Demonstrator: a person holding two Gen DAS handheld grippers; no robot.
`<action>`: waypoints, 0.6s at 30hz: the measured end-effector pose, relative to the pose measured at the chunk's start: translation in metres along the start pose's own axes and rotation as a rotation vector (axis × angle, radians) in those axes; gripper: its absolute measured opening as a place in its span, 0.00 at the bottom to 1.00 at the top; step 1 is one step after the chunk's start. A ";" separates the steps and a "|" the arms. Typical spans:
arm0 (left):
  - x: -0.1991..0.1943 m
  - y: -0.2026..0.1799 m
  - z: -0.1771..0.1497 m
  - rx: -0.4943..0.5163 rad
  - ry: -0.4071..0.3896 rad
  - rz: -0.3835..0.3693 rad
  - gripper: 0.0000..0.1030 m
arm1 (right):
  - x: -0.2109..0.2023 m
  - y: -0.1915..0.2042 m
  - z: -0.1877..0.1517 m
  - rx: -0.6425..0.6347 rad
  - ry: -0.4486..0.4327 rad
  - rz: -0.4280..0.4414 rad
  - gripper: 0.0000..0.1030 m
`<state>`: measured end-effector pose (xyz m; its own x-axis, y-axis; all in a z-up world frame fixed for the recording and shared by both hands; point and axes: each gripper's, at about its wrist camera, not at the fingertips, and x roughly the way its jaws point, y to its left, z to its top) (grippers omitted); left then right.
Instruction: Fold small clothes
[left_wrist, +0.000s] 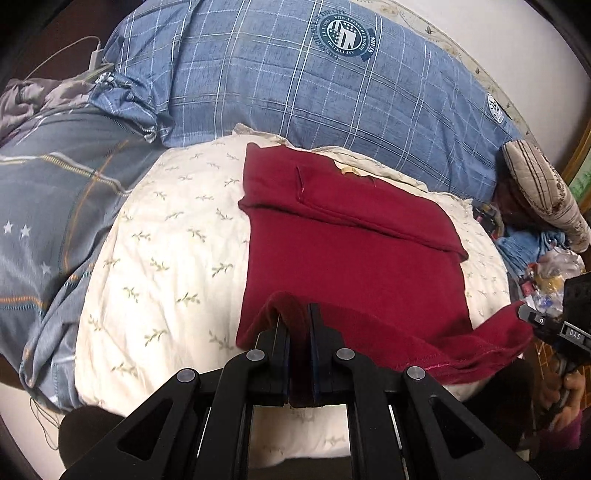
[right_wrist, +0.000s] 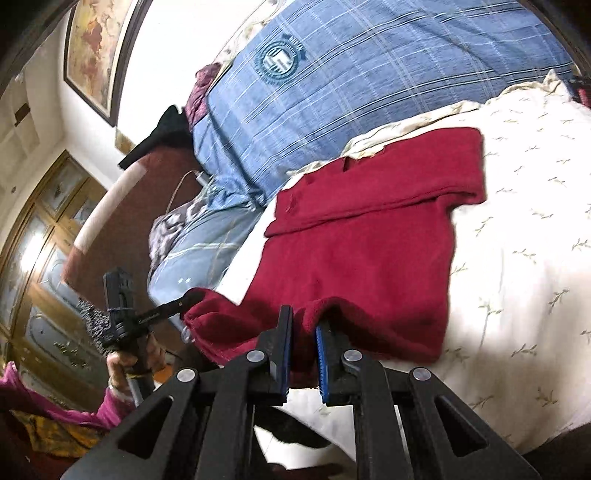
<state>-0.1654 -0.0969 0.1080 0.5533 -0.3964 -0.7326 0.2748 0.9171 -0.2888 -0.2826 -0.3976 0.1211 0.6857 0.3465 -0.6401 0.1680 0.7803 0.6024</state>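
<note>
A dark red fleece garment (left_wrist: 354, 251) lies on a cream leaf-print quilt (left_wrist: 166, 258), with its far part folded over in a band. My left gripper (left_wrist: 298, 312) is shut on the near hem, and a fold of red cloth bulges up between its pads. At the right edge, the right gripper (left_wrist: 528, 314) holds the other near corner, lifted off the quilt. In the right wrist view, my right gripper (right_wrist: 304, 315) is shut on the red garment (right_wrist: 369, 240) at its near edge. The left gripper (right_wrist: 184, 301) pinches the corner further left, carried by a hand (right_wrist: 125, 362).
A blue plaid duvet (left_wrist: 295, 81) is heaped behind the quilt, with grey-blue starred bedding (left_wrist: 55, 206) to the left. A striped cushion (left_wrist: 543, 184) and loose clutter (left_wrist: 546, 266) sit at the right. A charger cable (right_wrist: 184, 184), a framed picture (right_wrist: 96, 51) and wooden doors (right_wrist: 40, 236) stand beyond the bed.
</note>
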 end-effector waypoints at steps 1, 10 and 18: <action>0.002 0.000 0.003 -0.001 -0.004 0.000 0.06 | 0.001 -0.002 0.003 -0.001 -0.008 -0.013 0.09; 0.017 -0.005 0.015 0.005 -0.057 0.052 0.06 | 0.005 -0.004 0.022 -0.024 -0.050 -0.057 0.09; 0.024 -0.012 0.018 0.023 -0.066 0.087 0.06 | 0.010 -0.007 0.028 -0.021 -0.046 -0.080 0.09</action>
<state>-0.1408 -0.1178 0.1050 0.6264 -0.3183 -0.7116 0.2411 0.9472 -0.2114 -0.2575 -0.4140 0.1239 0.7024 0.2589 -0.6630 0.2086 0.8157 0.5396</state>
